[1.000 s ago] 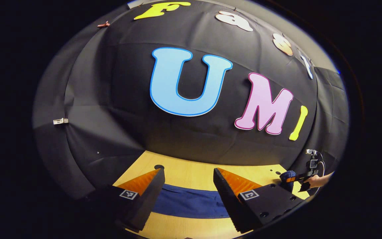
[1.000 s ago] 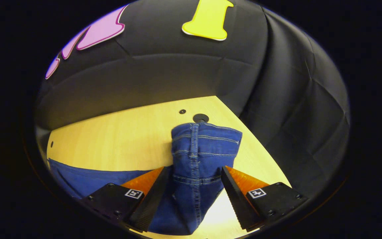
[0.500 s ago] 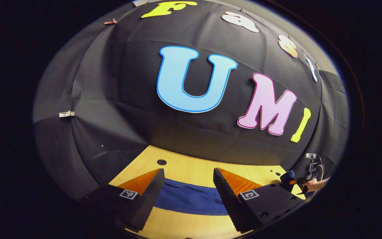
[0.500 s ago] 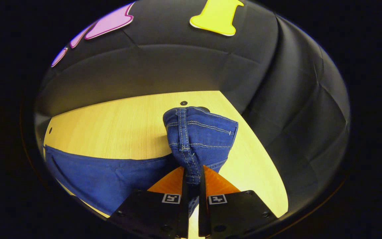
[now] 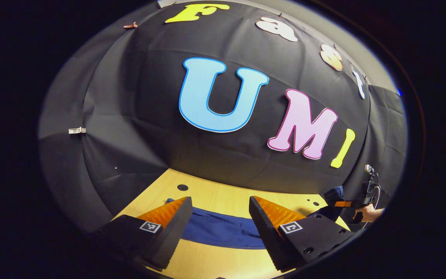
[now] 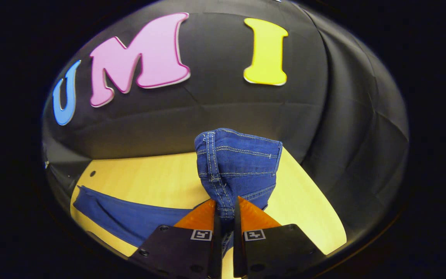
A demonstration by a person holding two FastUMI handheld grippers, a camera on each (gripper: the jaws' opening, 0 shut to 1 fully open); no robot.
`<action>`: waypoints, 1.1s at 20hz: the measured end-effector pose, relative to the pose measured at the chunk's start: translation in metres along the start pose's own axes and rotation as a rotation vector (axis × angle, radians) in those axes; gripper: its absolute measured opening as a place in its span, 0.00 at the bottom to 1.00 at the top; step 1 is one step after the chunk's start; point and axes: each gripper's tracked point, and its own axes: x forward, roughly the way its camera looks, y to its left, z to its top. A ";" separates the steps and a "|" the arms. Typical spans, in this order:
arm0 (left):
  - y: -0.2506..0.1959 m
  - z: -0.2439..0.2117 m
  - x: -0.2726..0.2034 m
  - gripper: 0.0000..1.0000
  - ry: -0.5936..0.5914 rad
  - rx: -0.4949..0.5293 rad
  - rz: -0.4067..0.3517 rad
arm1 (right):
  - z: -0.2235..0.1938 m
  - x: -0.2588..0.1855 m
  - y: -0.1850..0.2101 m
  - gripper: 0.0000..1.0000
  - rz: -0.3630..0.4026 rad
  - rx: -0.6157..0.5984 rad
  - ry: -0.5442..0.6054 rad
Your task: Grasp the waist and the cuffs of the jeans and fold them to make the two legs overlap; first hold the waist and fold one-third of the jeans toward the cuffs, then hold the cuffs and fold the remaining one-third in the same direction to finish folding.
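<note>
The blue jeans [image 5: 223,232] lie stretched across the wooden table [image 5: 215,195]. In the left gripper view, the left gripper [image 5: 219,226] hangs above the leg end of the jeans with its fingers spread wide, touching nothing. Farther along the jeans, at their waist end, a hand [image 5: 368,213] holds the right gripper [image 5: 341,204]. In the right gripper view, the right gripper [image 6: 225,217] has its fingers pressed together on the waist [image 6: 238,162], which is lifted clear of the table [image 6: 149,178] while the legs trail down to it.
</note>
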 end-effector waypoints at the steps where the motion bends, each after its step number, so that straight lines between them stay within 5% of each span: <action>1: 0.002 0.000 -0.004 0.96 -0.003 -0.002 0.001 | 0.001 -0.002 0.018 0.15 0.034 -0.004 -0.009; 8: 0.027 -0.003 -0.035 0.96 0.012 -0.007 0.054 | -0.044 -0.006 0.156 0.15 0.252 0.031 0.061; 15: 0.054 -0.025 -0.036 0.96 0.079 -0.036 0.084 | -0.173 0.007 0.262 0.17 0.430 -0.037 0.322; 18: 0.071 -0.056 -0.006 0.96 0.198 -0.063 0.090 | -0.201 0.002 0.269 0.39 0.488 -0.034 0.416; 22: 0.104 -0.106 0.052 0.96 0.389 -0.118 0.111 | -0.172 -0.038 0.264 0.99 0.633 -0.052 0.376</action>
